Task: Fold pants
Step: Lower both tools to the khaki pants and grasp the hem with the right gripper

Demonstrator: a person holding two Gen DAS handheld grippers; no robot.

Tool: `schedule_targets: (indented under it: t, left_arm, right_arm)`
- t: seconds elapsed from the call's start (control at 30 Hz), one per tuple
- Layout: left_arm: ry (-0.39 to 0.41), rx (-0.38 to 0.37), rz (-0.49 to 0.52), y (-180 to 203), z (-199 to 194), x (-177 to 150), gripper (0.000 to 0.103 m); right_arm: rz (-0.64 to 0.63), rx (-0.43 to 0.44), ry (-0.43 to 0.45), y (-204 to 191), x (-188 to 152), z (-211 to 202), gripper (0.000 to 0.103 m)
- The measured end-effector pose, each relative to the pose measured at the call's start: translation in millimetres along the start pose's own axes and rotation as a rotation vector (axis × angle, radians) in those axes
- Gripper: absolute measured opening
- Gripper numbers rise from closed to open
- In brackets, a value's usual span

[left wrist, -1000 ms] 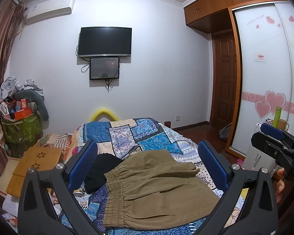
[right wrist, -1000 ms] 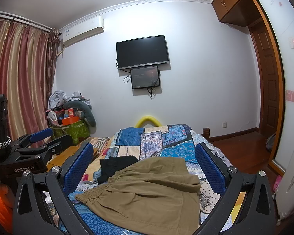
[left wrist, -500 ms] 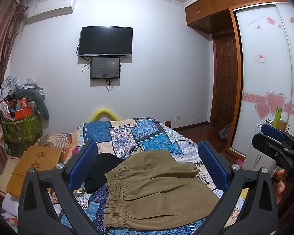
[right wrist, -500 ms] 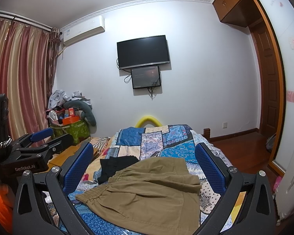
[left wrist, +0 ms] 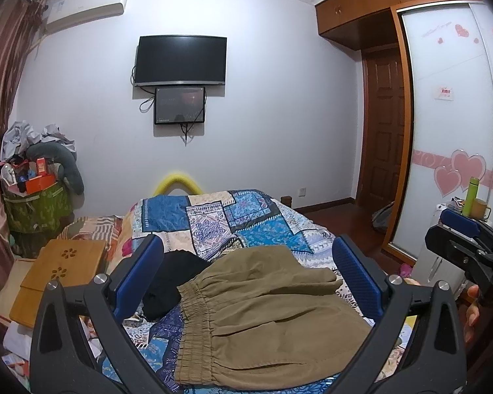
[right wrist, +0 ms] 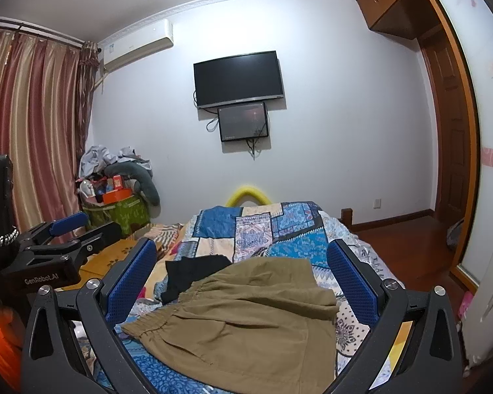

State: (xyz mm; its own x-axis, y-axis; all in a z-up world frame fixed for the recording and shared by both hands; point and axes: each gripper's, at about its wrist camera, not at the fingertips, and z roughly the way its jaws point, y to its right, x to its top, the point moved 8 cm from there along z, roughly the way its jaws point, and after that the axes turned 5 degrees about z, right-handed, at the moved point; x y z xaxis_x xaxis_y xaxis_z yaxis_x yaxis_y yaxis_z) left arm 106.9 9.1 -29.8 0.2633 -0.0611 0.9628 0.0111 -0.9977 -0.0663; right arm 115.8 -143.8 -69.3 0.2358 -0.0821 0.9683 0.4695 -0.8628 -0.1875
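Observation:
Olive-brown pants (left wrist: 259, 315) lie folded on the patchwork bedspread (left wrist: 233, 216), elastic waistband toward the left; they also show in the right wrist view (right wrist: 246, 318). My left gripper (left wrist: 246, 269) is open and empty, held above the pants, apart from them. My right gripper (right wrist: 243, 269) is open and empty, also above the pants. The right gripper shows at the right edge of the left wrist view (left wrist: 466, 243); the left gripper shows at the left of the right wrist view (right wrist: 59, 246).
A black garment (left wrist: 171, 282) lies on the bed left of the pants. A wooden lap table (left wrist: 59, 275) and a green bin of clutter (left wrist: 36, 203) stand at the left. A wardrobe (left wrist: 450, 131), door (left wrist: 384, 131) and white appliance (right wrist: 489, 295) are at the right.

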Motion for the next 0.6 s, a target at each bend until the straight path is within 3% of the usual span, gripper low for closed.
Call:
schedule_targets:
  t: [0.27, 0.6]
  left_arm:
    - [-0.108, 0.022, -0.019, -19, 58, -16, 0.103]
    - [-0.397, 0.031, -0.064, -60, 171, -81, 0.103]
  right_arm:
    - [0.023, -0.039, -0.080, 29, -15, 43, 0.103]
    - [0.039, -0.150, -0.288, 102, -74, 106, 0.103]
